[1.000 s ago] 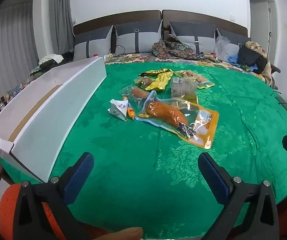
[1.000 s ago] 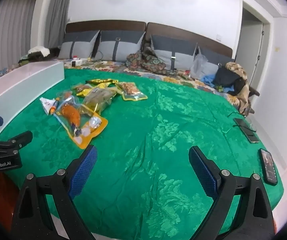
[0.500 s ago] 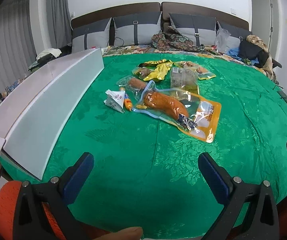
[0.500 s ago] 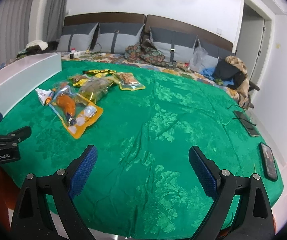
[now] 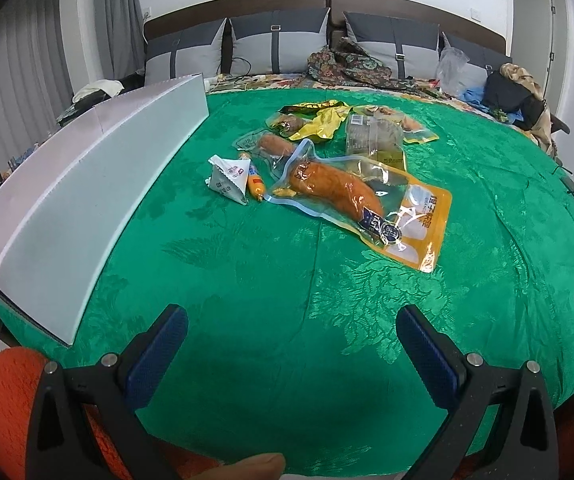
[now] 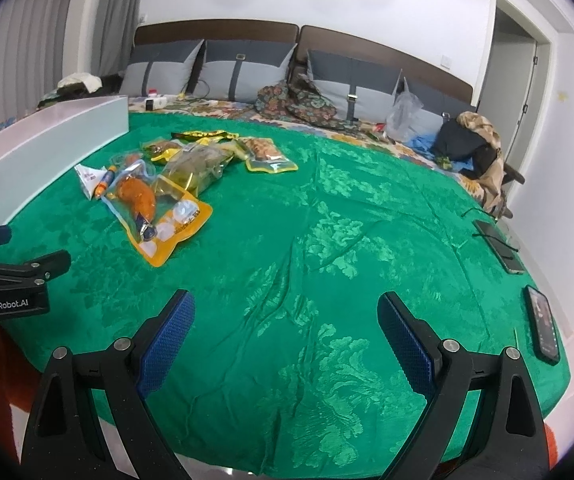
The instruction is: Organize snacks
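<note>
Several snack packs lie in a loose pile on the green bedspread (image 5: 287,300). Nearest is a clear and orange pouch with a chicken leg (image 5: 363,204), also in the right wrist view (image 6: 159,212). Left of it lie a white triangular packet (image 5: 227,178) and a small orange sausage stick (image 5: 256,183). Behind are a yellow pack (image 5: 323,122), a clear pack (image 5: 373,136) and other pouches. A long white box (image 5: 87,184) stands at the left. My left gripper (image 5: 291,340) is open and empty, short of the pile. My right gripper (image 6: 287,328) is open and empty, right of the pile.
Grey pillows (image 5: 279,46) and a patterned cloth (image 5: 347,64) lie at the headboard. Bags and clothes (image 6: 471,148) sit at the far right. Two phones (image 6: 543,320) lie near the bed's right edge. The left gripper's body (image 6: 11,280) shows at the right view's left edge.
Both grippers have dropped lower and tilted, so the box's inside no longer shows. The snacks have not moved. Both grippers stay open.
</note>
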Motion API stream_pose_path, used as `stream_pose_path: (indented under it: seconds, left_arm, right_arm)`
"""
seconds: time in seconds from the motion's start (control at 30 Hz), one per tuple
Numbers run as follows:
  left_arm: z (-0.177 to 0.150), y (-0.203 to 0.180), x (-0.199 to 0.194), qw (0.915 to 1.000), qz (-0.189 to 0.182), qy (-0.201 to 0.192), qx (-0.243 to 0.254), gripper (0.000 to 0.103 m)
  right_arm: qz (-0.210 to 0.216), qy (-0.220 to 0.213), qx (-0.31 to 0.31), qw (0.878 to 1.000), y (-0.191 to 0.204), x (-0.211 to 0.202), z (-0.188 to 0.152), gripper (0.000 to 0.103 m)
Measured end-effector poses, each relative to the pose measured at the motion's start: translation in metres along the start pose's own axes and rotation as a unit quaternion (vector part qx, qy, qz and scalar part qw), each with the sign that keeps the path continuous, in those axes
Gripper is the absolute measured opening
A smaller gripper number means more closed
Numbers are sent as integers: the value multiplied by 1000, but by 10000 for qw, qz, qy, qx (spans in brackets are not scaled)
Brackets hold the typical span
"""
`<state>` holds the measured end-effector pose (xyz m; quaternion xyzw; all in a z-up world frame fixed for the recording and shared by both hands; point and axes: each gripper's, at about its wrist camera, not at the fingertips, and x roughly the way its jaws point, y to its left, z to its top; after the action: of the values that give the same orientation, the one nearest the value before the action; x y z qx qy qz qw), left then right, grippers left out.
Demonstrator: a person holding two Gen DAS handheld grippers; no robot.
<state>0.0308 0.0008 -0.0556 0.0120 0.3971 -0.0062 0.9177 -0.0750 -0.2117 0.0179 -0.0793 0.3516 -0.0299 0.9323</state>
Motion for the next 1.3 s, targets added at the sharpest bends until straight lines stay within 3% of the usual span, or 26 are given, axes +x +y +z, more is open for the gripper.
stream_pose_path:
  seconds: [1.3]
  left_arm:
    - [2,11,-4,9997,6,-46,-239,103]
  right_arm:
    - [15,-41,-121,9999,6,-3,-1,95]
